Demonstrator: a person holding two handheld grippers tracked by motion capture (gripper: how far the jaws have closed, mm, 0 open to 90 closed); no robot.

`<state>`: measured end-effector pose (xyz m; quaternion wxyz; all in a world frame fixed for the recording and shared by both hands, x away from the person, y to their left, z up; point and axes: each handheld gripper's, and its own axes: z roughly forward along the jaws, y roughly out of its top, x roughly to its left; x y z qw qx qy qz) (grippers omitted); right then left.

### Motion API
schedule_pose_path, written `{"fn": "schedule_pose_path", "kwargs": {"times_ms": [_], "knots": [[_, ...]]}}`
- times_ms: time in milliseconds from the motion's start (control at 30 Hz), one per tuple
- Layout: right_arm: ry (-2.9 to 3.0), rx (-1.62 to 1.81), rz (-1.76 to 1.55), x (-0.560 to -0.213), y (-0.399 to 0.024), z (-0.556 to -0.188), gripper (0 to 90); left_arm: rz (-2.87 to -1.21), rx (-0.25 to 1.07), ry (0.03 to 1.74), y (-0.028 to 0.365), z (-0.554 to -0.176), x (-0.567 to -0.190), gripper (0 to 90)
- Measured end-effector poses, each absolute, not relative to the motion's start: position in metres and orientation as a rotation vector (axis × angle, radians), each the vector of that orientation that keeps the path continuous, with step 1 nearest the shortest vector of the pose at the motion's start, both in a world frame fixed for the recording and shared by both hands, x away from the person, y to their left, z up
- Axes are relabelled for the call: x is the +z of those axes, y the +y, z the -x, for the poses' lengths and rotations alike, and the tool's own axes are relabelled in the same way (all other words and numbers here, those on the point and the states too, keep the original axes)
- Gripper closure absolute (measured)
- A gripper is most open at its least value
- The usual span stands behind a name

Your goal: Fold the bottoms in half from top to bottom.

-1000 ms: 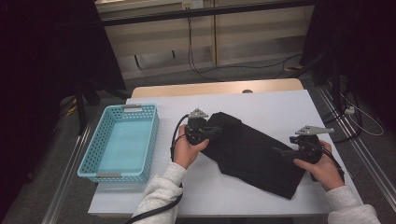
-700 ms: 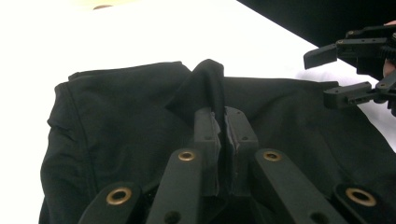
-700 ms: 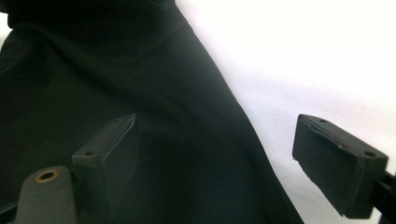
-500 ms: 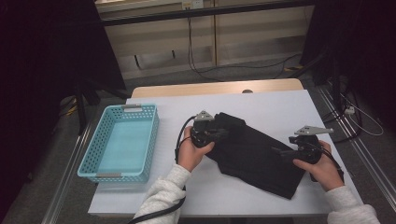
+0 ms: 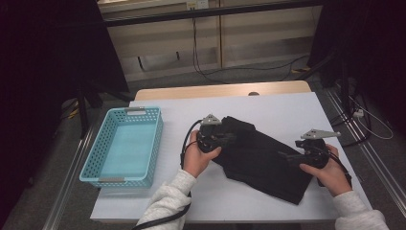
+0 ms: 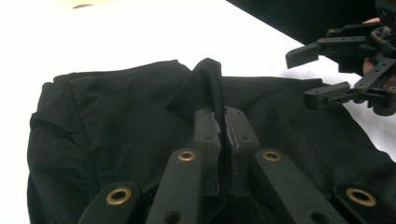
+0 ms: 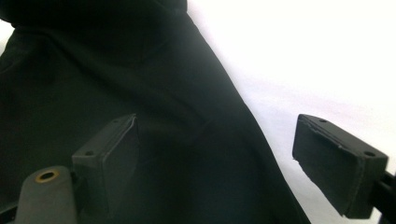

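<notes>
White tabletop (image 5: 268, 108) bears the black garment (image 5: 263, 158); the left gripper (image 5: 229, 138), clenched on a fabric fold, has dragged it inward since earlier, starting a fold, while the right gripper (image 5: 287, 157) gapes above the hem.

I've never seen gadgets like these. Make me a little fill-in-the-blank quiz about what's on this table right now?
1. The left hand-held gripper is shut on a fold of the ____ cloth.
2. The jaws of the right hand-held gripper stand ____ over the cloth's edge.
3. The turquoise basket on the table holds ____.
4. The basket stands on the same side of the cloth as the person's ____ hand.

Missing words: black; open; nothing; left
</notes>
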<state>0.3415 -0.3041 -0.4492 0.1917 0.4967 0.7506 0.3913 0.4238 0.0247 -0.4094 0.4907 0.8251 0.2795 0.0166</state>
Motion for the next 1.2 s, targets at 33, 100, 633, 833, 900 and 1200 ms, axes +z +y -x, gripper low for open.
{"fn": "schedule_pose_path", "kwargs": {"times_ms": [33,100,633,833,900,1200], "knots": [[2.108,1.101,-1.395,-0.449,-0.304,-0.341,14.5,-2.007,0.035,0.673,0.023,-0.422,-0.408,84.8],[2.106,1.100,-1.395,-0.449,-0.304,-0.341,14.5,-2.013,0.025,0.667,0.022,-0.421,-0.407,84.8],[2.127,1.108,-1.371,-0.448,-0.298,-0.341,14.5,-2.040,-0.079,0.654,0.011,-0.412,-0.408,84.5],[2.137,1.109,-1.354,-0.448,-0.294,-0.341,14.6,-2.050,-0.112,0.663,0.009,-0.410,-0.415,82.9],[2.139,1.110,-1.352,-0.448,-0.293,-0.341,14.7,-2.058,-0.114,0.662,0.008,-0.410,-0.417,82.7],[2.150,1.122,-1.329,-0.446,-0.287,-0.344,14.6,-2.060,-0.108,0.669,0.009,-0.408,-0.417,61.0]]}}
